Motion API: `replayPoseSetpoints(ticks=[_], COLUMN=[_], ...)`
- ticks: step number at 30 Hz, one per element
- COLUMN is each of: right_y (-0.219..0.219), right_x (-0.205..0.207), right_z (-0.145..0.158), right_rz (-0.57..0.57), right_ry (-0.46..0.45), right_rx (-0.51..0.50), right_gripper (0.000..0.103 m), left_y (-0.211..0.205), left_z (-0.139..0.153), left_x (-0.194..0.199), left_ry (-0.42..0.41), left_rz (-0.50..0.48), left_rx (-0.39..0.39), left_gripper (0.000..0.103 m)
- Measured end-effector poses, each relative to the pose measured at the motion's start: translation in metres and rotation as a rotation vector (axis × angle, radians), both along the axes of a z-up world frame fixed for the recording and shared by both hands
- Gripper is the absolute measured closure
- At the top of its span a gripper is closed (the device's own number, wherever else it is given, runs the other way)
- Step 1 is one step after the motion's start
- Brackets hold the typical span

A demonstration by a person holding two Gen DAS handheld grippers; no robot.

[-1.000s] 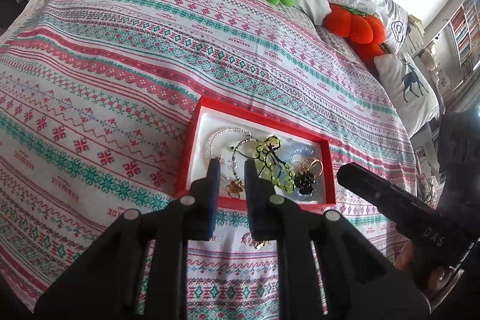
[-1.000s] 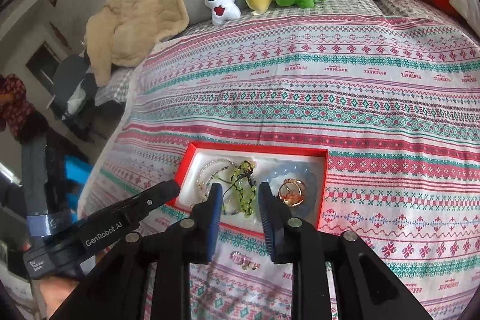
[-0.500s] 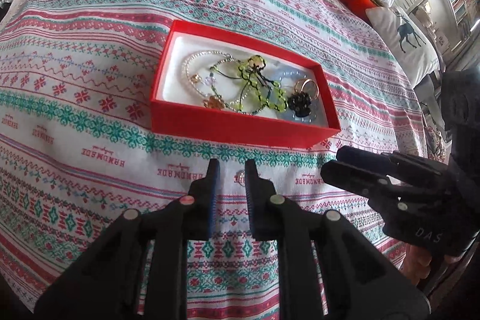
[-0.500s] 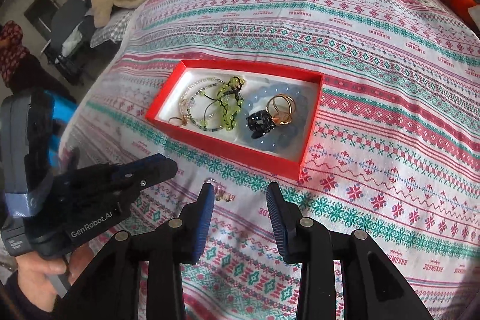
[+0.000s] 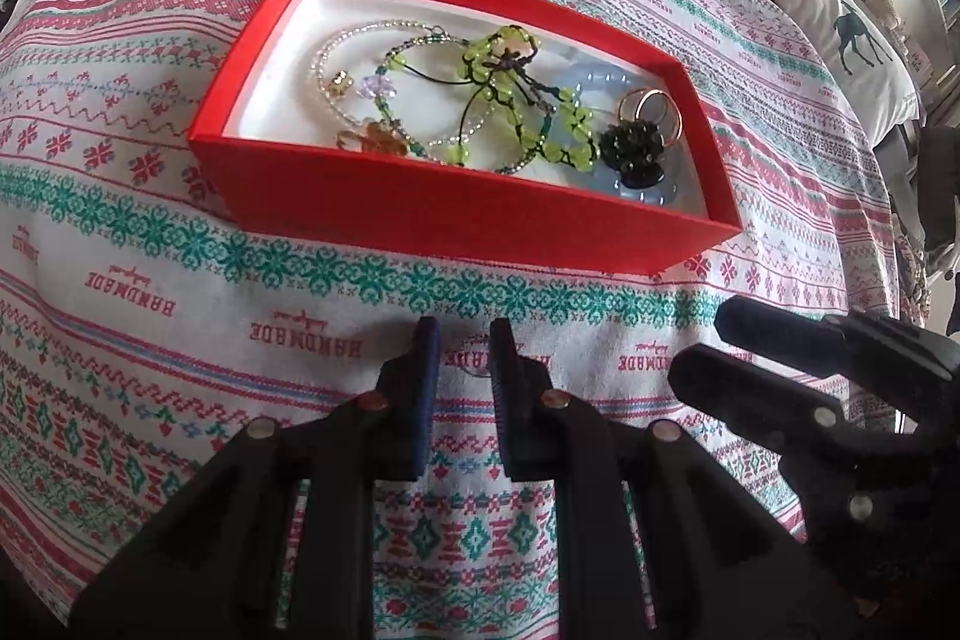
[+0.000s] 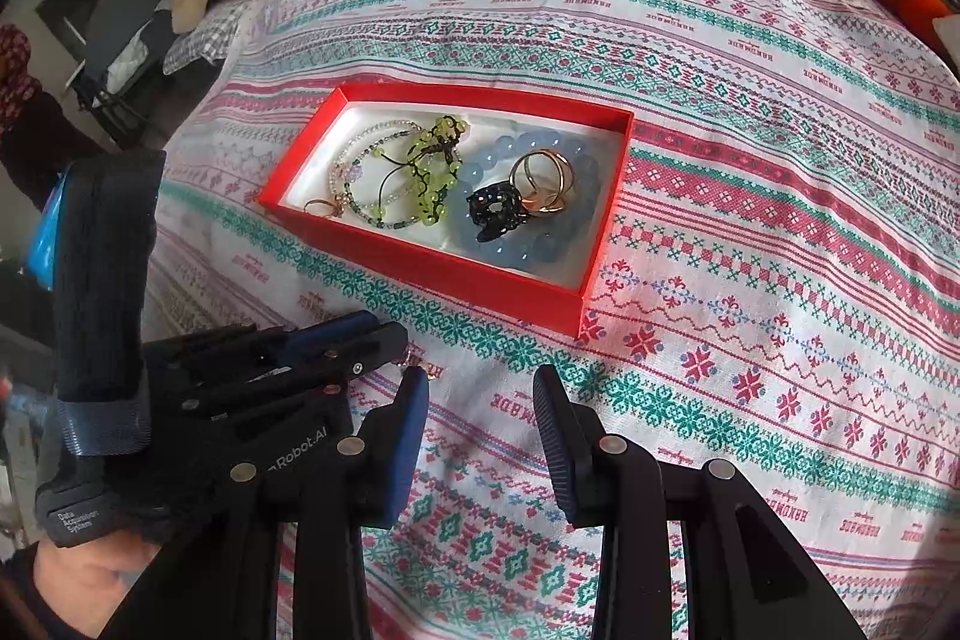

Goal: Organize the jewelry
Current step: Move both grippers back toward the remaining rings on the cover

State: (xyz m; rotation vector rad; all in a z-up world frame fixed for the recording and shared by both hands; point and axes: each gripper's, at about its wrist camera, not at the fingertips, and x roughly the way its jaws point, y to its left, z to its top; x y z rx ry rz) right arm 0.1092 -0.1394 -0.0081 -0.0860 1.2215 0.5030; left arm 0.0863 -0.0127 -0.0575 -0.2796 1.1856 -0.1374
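Two grippers: left gripper (image 5: 462, 340), narrowly parted, straddles a loose ring (image 5: 470, 363); right gripper (image 6: 480, 388) spread wide. Next, likely pinch it, lift toward red box (image 5: 456, 220) at twelve o'clock.

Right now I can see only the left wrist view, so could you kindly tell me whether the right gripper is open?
Observer: Yes, the right gripper is wide open, with nothing between its fingers, above the bedspread.
Operator: Thank you. Is any loose piece lying near my left gripper?
Observer: A small piece lies on the bedspread just beyond the left gripper, outside the red box.
Operator: And the blue bracelet that the box wall half hides from me?
Observer: The blue bracelet forms a full loop. The gold rings and black piece rest on it.
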Motion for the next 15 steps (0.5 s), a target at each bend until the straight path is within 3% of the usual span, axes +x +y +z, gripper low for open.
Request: replayPoseSetpoints(ticks=[5,7,15], right_y=[-0.0043,-0.0048,0.0005], right_x=[-0.0004,-0.0017,-0.0018], right_z=[-0.0040,-0.0039,-0.0031], right_rz=[0.002,0.003,0.016], right_ry=[0.004,0.003,-0.004], right_rx=[-0.013,-0.013,-0.010], right_gripper=[0.066,0.066,0.066], left_y=[-0.0091,-0.0107,-0.0059], left_z=[-0.0020,-0.0025,0.0005], left_x=[-0.0030,-0.0024,-0.0045], left_ry=[-0.013,-0.011,-0.007], left_rz=[-0.013,-0.009,-0.006], left_rx=[0.049,0.077,0.068], left_gripper=[0.087,0.097,0.102])
